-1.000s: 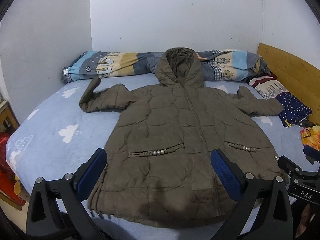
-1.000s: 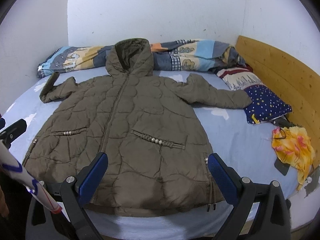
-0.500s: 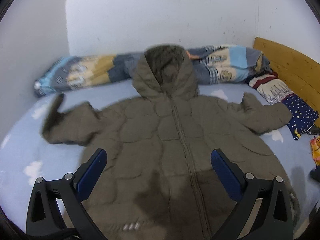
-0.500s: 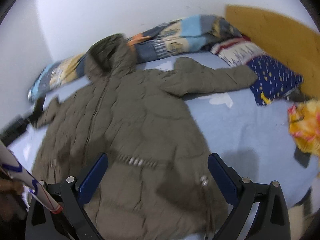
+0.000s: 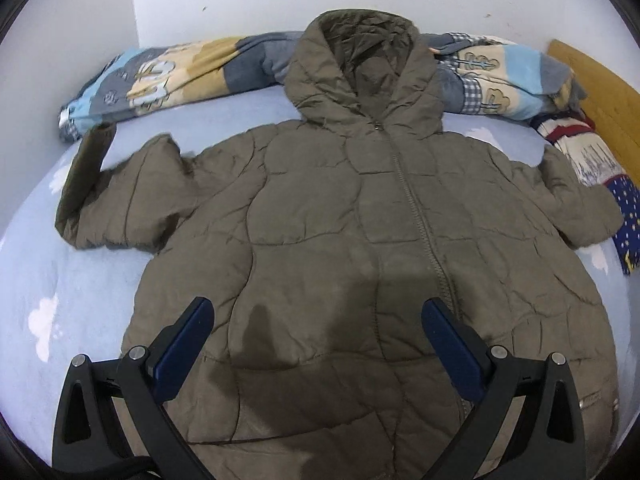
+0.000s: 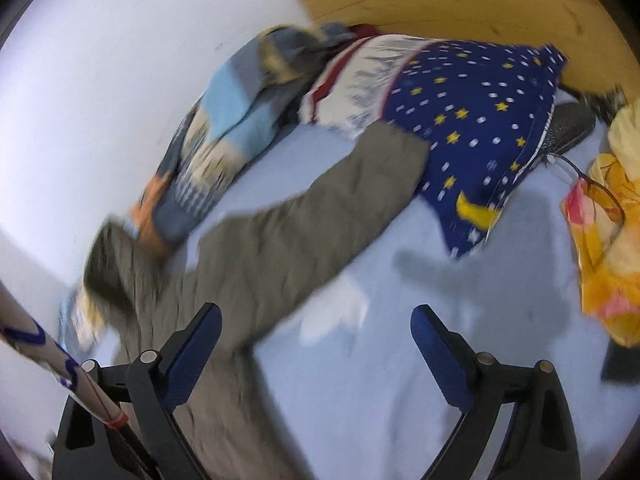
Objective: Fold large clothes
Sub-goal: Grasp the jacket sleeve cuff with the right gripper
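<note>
On the bed [image 5: 80, 280], the jacket [image 5: 360, 220] is spread flat (zipped); both grippers' [image 5: 318, 338] [image 6: 316, 338] fingers are held apart, the right ones having just narrowed slightly, empty.

An olive-brown quilted hooded jacket [image 5: 360, 240] lies flat, front up and zipped, on the light-blue bed. Its hood points to twelve o'clock; its sleeves spread toward nine and three o'clock.

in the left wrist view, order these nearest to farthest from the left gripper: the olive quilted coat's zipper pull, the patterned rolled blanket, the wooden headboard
1. Left gripper hangs open over the coat's lower body; the olive quilted coat's zipper pull lies ahead at the hood's base.
2. Patterned rolled blanket, beyond the hood along the wall.
3. Wooden headboard, far right corner; its order with the blanket is close.
</note>
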{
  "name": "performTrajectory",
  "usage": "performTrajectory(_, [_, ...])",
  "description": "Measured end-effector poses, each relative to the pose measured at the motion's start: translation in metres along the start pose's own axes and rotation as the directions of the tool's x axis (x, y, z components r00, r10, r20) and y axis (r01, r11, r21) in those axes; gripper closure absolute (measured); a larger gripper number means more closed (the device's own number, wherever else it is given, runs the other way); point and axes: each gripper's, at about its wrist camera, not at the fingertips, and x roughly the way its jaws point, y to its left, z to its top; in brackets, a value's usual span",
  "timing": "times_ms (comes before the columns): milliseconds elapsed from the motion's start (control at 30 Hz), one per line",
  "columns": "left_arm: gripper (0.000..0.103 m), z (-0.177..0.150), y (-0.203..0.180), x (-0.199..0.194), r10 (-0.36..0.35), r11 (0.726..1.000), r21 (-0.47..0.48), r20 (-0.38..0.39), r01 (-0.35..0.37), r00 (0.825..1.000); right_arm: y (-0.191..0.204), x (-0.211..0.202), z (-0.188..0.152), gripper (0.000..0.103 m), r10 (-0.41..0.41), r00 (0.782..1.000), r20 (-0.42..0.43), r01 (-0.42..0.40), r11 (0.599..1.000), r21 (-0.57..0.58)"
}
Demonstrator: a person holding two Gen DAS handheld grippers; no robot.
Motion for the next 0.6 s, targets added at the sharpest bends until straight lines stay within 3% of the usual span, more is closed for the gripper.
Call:
performTrajectory(100, [0.0, -0.001, -0.007, -0.001, -0.004, 0.999, 0.035, 0.011, 0.004, 1.0, -0.024, 0.027, 0.041, 0.023, -0.042, 0.999, 0.007, 0.042, 0.998, 0.056])
performTrajectory(300, [0.0, -0.001, -0.011, 0.0, -0.015, 0.998, 0.06, 0.039, 0.013, 0.999, -0.057, 0.082, 0.077, 0.045, -0.045, 0.999, -0.024, 0.048, 0.989, 0.143])
performTrajectory(467, [0.0, -0.002, -0.011, 0.0, -0.016, 0.998, 0.064, 0.054, 0.012, 0.998, -0.069, 0.12, 0.087, 0.051, -0.077, 0.996, -0.036, 0.082, 0.986, 0.145])
performTrajectory(600, [0.0, -0.003, -0.012, 0.0, -0.018, 0.997, 0.075, 0.051, 0.014, 0.999, -0.08, 0.145, 0.095, 0.051, -0.181, 0.981, -0.062, 0.189, 0.97, 0.154])
